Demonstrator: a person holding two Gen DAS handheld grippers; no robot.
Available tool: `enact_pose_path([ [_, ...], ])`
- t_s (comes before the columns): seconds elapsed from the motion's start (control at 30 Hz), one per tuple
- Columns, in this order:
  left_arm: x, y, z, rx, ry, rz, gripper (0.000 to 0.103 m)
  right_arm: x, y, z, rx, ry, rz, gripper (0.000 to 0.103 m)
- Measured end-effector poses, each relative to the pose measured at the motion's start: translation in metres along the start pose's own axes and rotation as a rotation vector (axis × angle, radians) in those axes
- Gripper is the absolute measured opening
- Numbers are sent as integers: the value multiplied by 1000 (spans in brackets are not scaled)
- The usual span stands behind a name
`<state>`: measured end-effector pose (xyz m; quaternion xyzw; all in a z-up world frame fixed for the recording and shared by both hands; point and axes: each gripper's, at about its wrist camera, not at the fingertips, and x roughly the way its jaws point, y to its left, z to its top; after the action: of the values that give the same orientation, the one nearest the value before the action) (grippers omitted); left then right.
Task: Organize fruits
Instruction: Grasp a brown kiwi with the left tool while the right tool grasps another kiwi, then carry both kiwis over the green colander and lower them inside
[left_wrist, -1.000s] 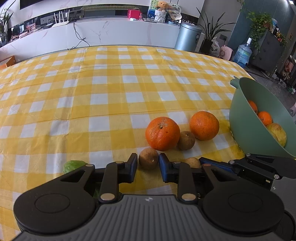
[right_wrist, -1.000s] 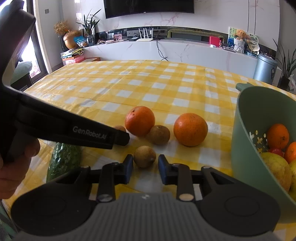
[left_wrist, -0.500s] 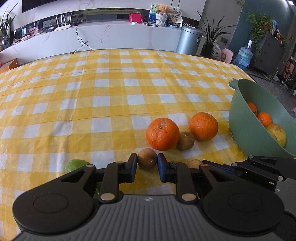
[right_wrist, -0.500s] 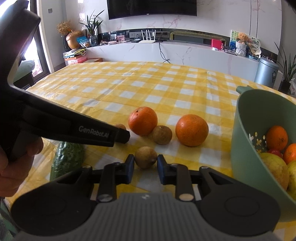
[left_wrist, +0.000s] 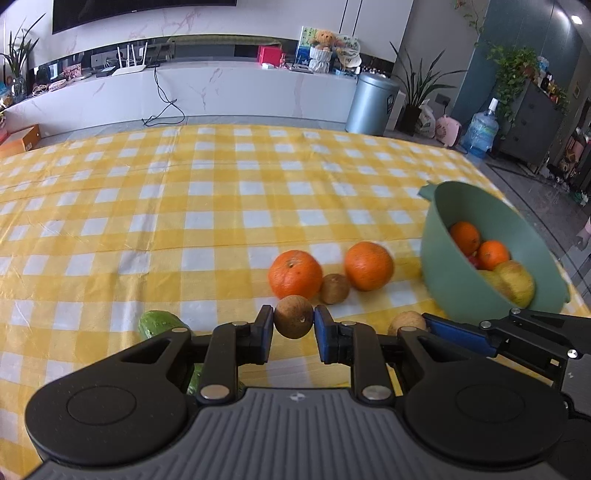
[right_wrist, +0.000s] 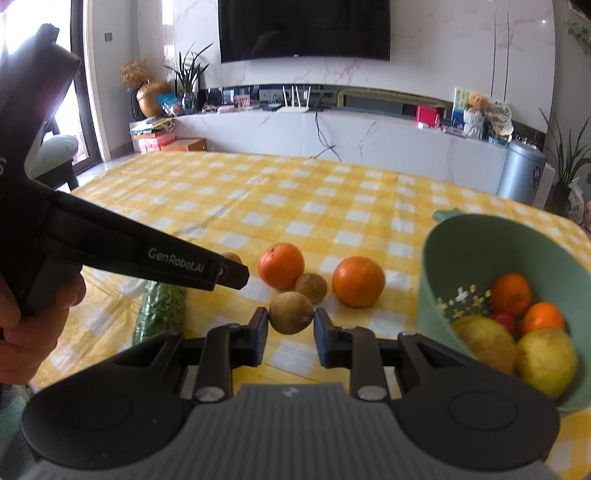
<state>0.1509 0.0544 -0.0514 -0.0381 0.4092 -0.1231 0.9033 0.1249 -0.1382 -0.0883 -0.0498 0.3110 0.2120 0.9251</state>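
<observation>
My left gripper (left_wrist: 293, 326) is shut on a small brown fruit (left_wrist: 293, 316) and holds it above the checked cloth. My right gripper (right_wrist: 290, 325) is shut on another small brown fruit (right_wrist: 290, 312), also lifted; that fruit also shows in the left wrist view (left_wrist: 406, 322). Two oranges (left_wrist: 294, 274) (left_wrist: 368, 266) and a third brown fruit (left_wrist: 334, 288) lie on the cloth between them. A green bowl (left_wrist: 439, 258) with several fruits stands tilted at the right. The left gripper also shows in the right wrist view (right_wrist: 232, 271), its held fruit (right_wrist: 232, 257) partly hidden.
A green cucumber (left_wrist: 159, 326) lies on the cloth at the lower left, also in the right wrist view (right_wrist: 160, 310). The yellow checked table (left_wrist: 184, 221) stretches far back. A white counter, bin and plants stand beyond the table.
Both grippers closed on their brown fruits and lifted them off the cloth. Both views rose and tilted up, showing more of the room.
</observation>
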Motion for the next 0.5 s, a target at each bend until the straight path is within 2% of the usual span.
enact_pose_path([
  [0.27, -20, -23, -2, 2, -36, -10, 26, -46, -11, 1, -59, -92, -82, 23],
  [0.5, -39, -52, 5, 38, -82, -17, 26, -81, -37, 6, -32, -168, -139, 23],
])
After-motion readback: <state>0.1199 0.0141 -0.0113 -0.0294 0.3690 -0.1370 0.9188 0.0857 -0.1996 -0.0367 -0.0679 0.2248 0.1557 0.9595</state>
